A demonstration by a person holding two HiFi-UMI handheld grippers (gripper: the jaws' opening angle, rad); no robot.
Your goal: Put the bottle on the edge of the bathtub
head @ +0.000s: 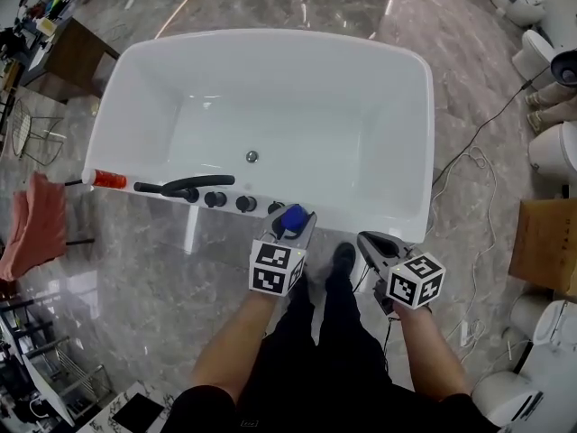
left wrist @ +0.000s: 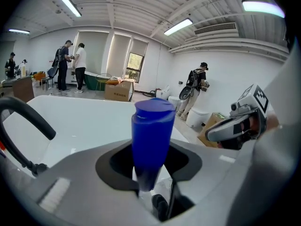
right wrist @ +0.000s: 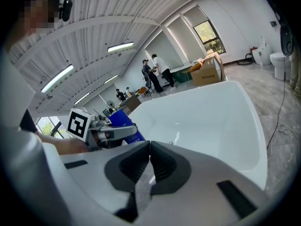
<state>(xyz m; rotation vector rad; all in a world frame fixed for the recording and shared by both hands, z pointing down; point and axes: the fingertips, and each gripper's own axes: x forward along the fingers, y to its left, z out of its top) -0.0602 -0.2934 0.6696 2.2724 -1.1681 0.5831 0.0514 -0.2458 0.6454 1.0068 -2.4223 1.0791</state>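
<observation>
A blue bottle [head: 288, 224] with a flat cap stands upright between the jaws of my left gripper [head: 296, 216], which is shut on it. In the left gripper view the bottle [left wrist: 151, 140] rises out of the black jaw pads, with the white bathtub [left wrist: 94, 121] behind it. In the head view the bottle is over the near rim of the bathtub [head: 270, 39], just right of the tap knobs. My right gripper [head: 365, 238] hangs to the right near the tub's front corner. Its jaws [right wrist: 149, 161] are shut with nothing in them, and the bottle [right wrist: 126, 124] shows to their left.
A black faucet [head: 185, 188] with knobs and an orange-red item [head: 110, 179] sit on the near-left rim. A cable [head: 469, 165] trails over the floor at right, near a cardboard box [head: 545, 246] and toilets [head: 552, 152]. Red cloth [head: 36, 224] hangs at left. People stand far off.
</observation>
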